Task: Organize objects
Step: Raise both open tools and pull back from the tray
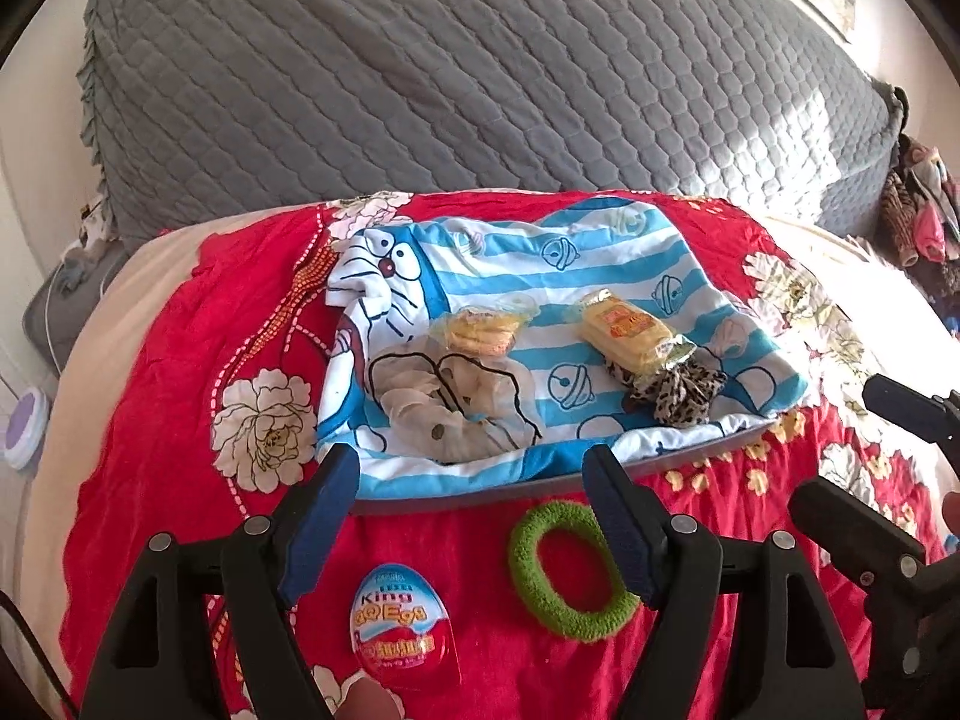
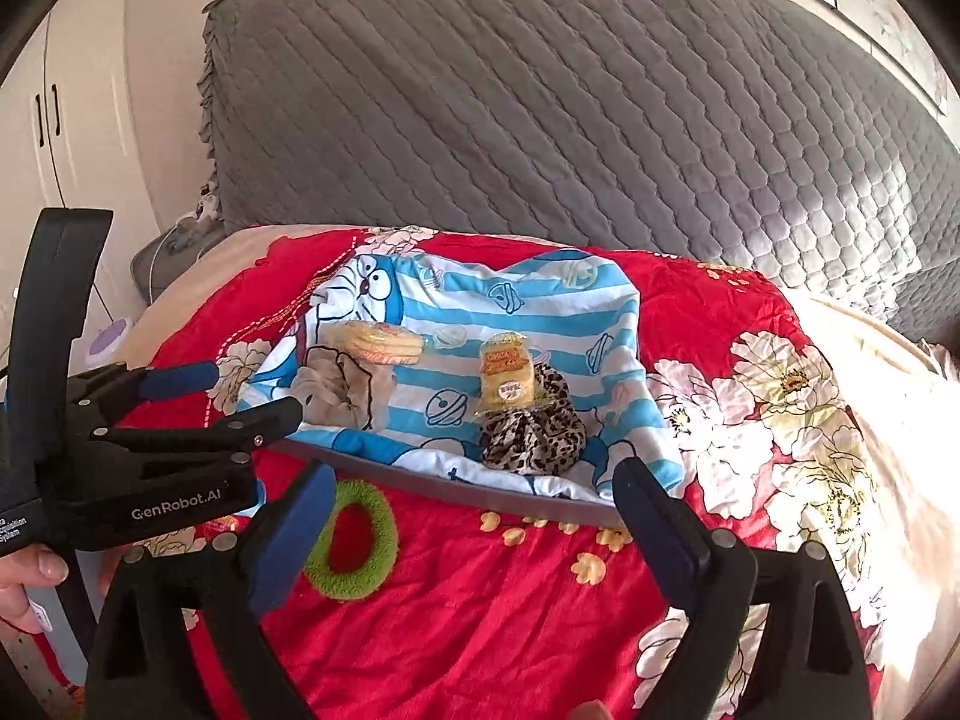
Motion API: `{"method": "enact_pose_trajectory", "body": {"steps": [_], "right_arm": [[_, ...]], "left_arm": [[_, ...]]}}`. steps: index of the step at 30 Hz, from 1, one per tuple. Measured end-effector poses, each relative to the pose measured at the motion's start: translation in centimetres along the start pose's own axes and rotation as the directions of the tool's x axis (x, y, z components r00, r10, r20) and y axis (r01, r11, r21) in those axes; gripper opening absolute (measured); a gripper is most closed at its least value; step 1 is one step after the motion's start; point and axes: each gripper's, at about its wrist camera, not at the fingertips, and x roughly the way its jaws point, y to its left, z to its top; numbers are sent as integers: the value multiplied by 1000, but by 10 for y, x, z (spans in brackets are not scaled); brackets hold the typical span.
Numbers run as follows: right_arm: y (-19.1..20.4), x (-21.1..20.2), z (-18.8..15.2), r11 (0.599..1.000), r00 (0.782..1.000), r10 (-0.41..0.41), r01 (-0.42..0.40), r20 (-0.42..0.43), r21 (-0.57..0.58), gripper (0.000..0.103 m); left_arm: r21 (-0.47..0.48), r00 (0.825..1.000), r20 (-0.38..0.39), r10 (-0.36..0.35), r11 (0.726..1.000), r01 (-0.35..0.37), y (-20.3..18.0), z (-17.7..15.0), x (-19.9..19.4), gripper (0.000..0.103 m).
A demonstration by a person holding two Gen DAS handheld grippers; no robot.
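green hair tie (image 1: 573,570) fuzzy ring, flat on red floral blanket (image 1: 156,360).

Ahead of the left gripper (image 1: 471,492) a tray (image 1: 690,459) draped with a cartoon cloth (image 1: 498,276) lies on the bedspread (image 1: 180,372). On the cloth, 2 snack packets (image 1: 483,330) (image 1: 630,330) each lie partly on a scrunchie (image 1: 456,408) (image 1: 678,390), 1 pair left of the other. Nearer than the tray, a ring-shaped hair tie (image 1: 570,570) lies between the left gripper's fingers, with an egg-shaped packet (image 1: 399,630) to its left and a quilted cover (image 1: 420,72) behind everything.
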Motion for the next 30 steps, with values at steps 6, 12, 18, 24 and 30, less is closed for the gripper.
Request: {"method": "enact_pose_trajectory", "body": {"steps": [6, 12, 18, 24, 30], "right_arm": [[6, -12, -3, 1000, 1000, -3, 3, 14, -6, 95], [15, -32, -5, 1000, 999, 16, -15, 37, -10, 96], [21, -47, -8, 1000, 999, 13, -13, 52, -13, 96], [27, -63, -11, 1000, 997, 21, -20, 74, -18, 97], [36, -73, -15, 999, 996, 42, -40, 75, -25, 98]], "left_arm": [[-5, 1000, 6, -9, 1000, 9, 1, -8, -13, 78], [-18, 1000, 15, -11, 1000, 12, 5, -17, -26, 78], [-11, 1000, 22, 4, 1000, -3, 7, -27, -38, 78], [3, 1000, 18, 11, 1000, -11, 9, -40, -50, 78], [9, 1000, 16, 13, 1000, -13, 11, -53, -64, 78]]}}
